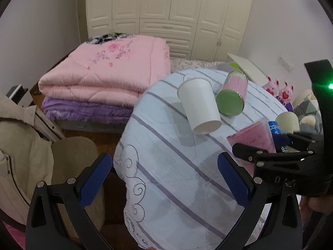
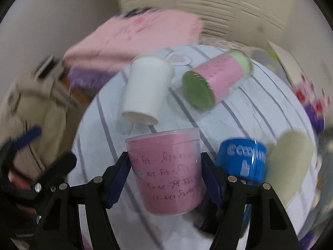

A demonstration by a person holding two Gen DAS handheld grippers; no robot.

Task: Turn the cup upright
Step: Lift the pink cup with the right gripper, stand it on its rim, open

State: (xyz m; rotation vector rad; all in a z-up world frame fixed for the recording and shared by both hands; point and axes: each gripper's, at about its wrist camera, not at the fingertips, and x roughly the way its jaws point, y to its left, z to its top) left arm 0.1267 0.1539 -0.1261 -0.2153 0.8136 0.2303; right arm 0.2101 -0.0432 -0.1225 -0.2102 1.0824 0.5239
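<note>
The right gripper (image 2: 165, 174) clamps the pink cup (image 2: 166, 173), rim up, above the striped cloth (image 2: 100, 145). The left gripper (image 1: 164, 179) hangs wide, holding nothing. Beyond the pink cup a white cup (image 2: 145, 91) and a green-ended can (image 2: 214, 81) lie tipped.

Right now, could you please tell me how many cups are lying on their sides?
2: the white paper cup mid-table, and the pink-lined clear plastic cup with green base right beside it. Others may be hidden.

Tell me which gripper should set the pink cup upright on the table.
Right. The right gripper is already shut on the pink cup, rim up above the striped cloth. The left gripper is open and holds nothing.
</note>
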